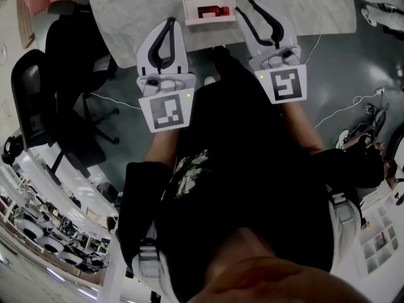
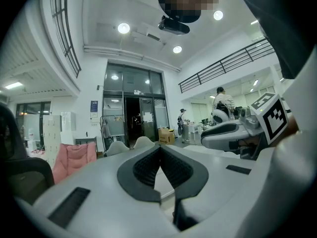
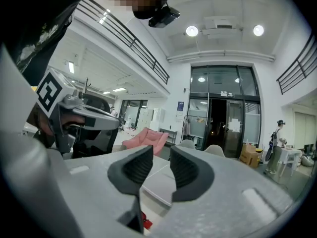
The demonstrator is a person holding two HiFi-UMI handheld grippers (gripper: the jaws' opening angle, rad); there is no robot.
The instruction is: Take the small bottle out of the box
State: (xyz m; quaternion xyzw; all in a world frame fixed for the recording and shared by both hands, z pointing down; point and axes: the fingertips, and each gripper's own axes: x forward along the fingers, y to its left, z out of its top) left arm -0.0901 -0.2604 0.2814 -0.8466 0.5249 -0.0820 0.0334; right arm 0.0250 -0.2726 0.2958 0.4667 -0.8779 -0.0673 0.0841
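The small bottle, red, lies inside the open white box at the near edge of the bench. The left gripper reaches over that edge left of the box, jaws closed tip to tip on nothing. The right gripper is just beside the box's right wall, jaws apart and empty.

One box, one small bottle, one table, two black chairs.

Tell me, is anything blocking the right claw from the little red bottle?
Nothing visible is. The small red bottle lies uncovered in the open white box, and the right claw is just beside that box with only its side wall between.
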